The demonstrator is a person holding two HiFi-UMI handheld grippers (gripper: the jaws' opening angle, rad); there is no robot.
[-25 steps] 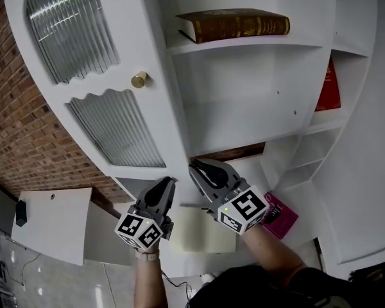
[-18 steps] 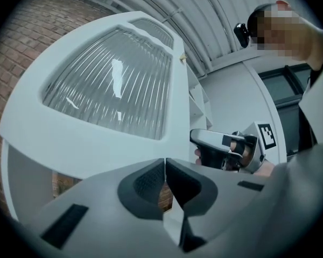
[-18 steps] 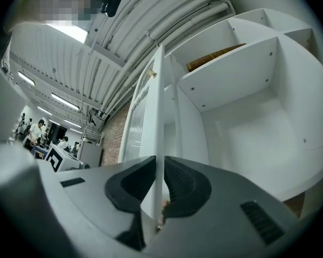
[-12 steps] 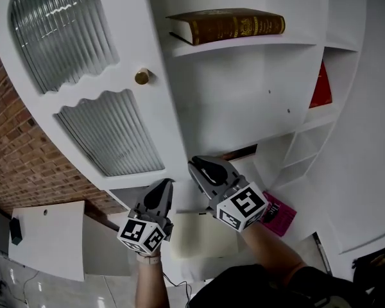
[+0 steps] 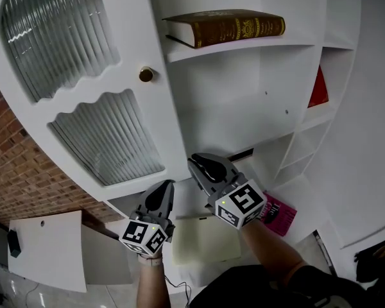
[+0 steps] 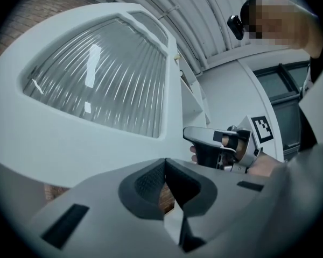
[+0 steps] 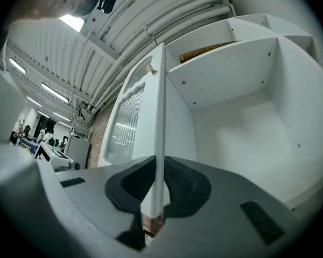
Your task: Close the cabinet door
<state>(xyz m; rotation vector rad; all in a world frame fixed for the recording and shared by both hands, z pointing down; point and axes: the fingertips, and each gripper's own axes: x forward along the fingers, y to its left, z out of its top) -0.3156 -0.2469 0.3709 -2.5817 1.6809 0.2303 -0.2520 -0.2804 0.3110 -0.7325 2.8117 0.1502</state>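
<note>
I am pinching the edge of the white, ribbed-glass cabinet door (image 5: 147,122) in my right hand-held gripper (image 7: 156,195), with my left hand-held gripper (image 6: 165,168) hanging shut and empty. The next move, I judge, is swinging the door onto the white shelving (image 5: 231,108).

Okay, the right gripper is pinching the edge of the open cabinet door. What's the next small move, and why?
Probably swing the right gripper sideways toward the shelves without loosening its hold. Its jaws are clamped on the free edge of the door, which stands wide open and edge-on to that gripper, leaving the shelves and the book uncovered.
</note>
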